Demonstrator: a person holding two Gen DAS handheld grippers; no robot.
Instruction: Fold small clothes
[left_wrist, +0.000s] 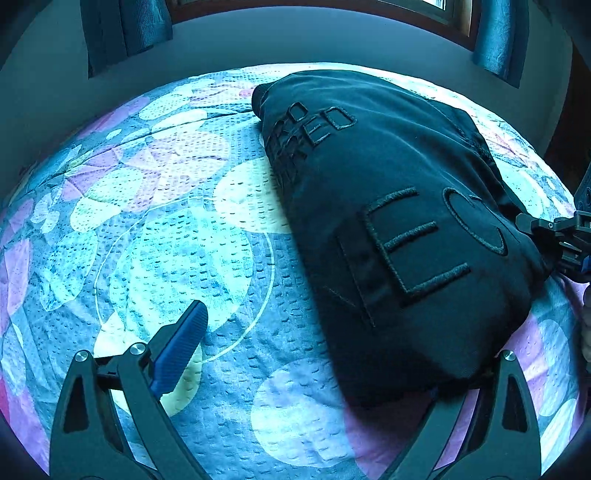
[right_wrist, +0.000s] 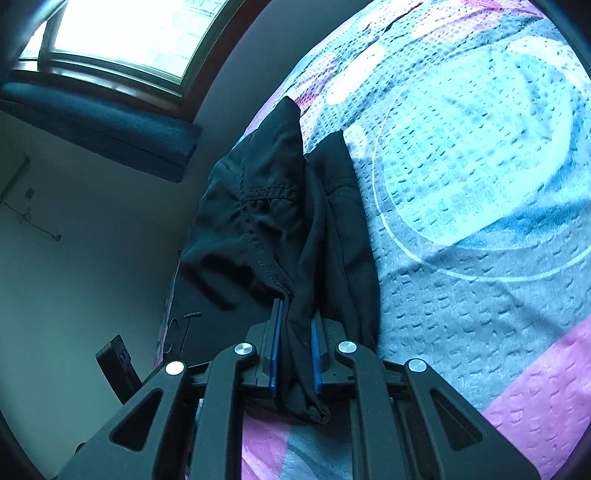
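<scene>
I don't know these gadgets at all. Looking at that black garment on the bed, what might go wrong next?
The right tool pinches only a bunched edge of the black garment, so the fabric might slip out when pulled. The left tool is open with one finger hidden under the cloth, so one-sided pulling could skew the fold. Dragging may also rumple the patterned bedspread.

black linkage arms | silver screws | blue ribbed fingers (left_wrist: 181, 341)
</scene>
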